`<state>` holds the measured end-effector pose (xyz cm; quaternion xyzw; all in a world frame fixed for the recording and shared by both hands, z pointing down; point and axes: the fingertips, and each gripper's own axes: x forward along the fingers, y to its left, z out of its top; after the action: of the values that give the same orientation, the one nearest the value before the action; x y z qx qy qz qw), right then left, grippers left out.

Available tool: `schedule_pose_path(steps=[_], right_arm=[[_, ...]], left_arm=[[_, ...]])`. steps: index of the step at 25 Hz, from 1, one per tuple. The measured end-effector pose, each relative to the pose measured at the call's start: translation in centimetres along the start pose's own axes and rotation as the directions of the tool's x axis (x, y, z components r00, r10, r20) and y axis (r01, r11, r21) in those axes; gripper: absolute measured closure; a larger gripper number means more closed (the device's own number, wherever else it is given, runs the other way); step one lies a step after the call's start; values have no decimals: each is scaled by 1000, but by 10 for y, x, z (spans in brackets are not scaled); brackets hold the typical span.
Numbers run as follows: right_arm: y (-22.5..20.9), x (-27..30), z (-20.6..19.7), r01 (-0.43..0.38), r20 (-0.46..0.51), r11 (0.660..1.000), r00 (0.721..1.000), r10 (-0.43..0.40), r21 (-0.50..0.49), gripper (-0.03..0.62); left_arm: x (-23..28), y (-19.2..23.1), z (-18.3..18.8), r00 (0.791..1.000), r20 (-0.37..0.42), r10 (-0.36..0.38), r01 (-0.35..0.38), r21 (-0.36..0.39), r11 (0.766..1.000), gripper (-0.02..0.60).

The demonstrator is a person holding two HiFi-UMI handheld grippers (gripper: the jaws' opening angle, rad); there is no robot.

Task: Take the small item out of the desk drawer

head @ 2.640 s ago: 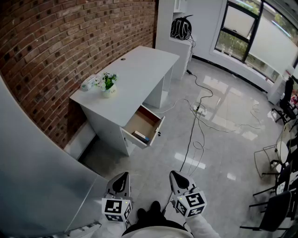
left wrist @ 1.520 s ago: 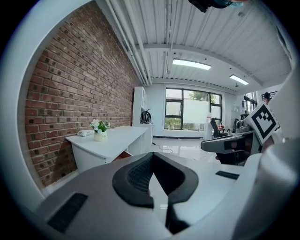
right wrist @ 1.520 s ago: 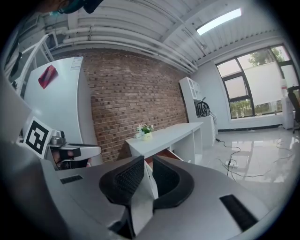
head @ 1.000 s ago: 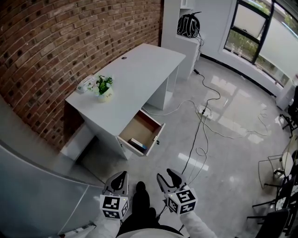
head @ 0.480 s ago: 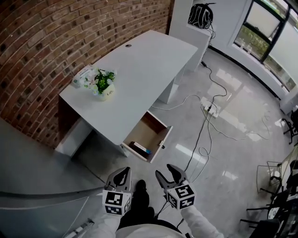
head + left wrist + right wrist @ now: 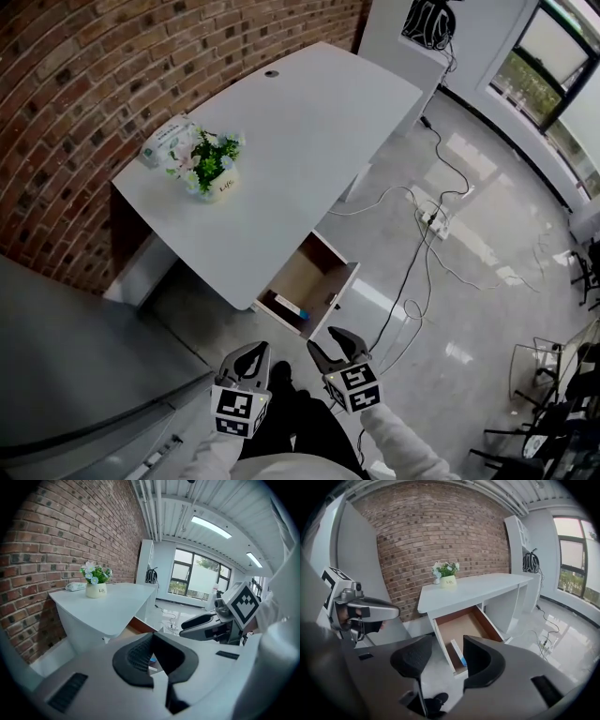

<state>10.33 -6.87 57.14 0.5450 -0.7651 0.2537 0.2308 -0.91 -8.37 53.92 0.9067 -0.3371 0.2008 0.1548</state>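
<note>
The white surface [image 6: 309,122] stands along the brick wall, and its drawer [image 6: 330,265] is pulled open at the near corner. Our right tongs [image 6: 329,342] are spread wide and empty. Our left tongs [image 6: 247,352] have their tips drawn together, holding nothing. Both hang well short of the drawer. The small item [image 6: 289,306], flat, white and blue, lies at the pulled-out end, just behind the front panel.

We judge the main risk to be that panel: wide tongs coming down so close to it may strike the wall or shove the flat item into the corner instead of pinching it. The floor cables [image 6: 412,272] could catch a foot.

The right gripper view lines up the item [image 6: 458,653] between its jaws. The left gripper view barely shows the drawer's inside, and only the head view shows the cables
</note>
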Motion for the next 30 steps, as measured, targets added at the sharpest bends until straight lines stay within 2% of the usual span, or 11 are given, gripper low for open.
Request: schedule_pose_path(steps=[4, 12, 18, 22, 27, 30], right_arm=[[0, 26, -1, -29, -36, 998, 999, 27, -61, 361], [-8, 82, -14, -85, -142, 991, 987, 69, -106, 364], [-9, 126, -33, -153, -254, 967, 962, 99, -202, 364], [-12, 153, -40, -179, -300, 957, 948, 106, -229, 364], [-17, 184, -53, -206, -365, 940, 926, 97, -273, 364], [-21, 199, -60, -217, -397, 929, 914, 85, -300, 364]], left_arm=[[12, 11, -8, 1000, -10, 24, -24, -41, 999, 566], [31, 31, -23, 997, -30, 75, -78, -98, 992, 565], [44, 40, -41, 992, -62, 105, -112, -110, 988, 566], [53, 48, -47, 990, -54, 127, -133, -117, 984, 566], [55, 62, -61, 981, -64, 182, -190, -166, 968, 566], [56, 64, -70, 980, -80, 183, -195, -181, 964, 566]])
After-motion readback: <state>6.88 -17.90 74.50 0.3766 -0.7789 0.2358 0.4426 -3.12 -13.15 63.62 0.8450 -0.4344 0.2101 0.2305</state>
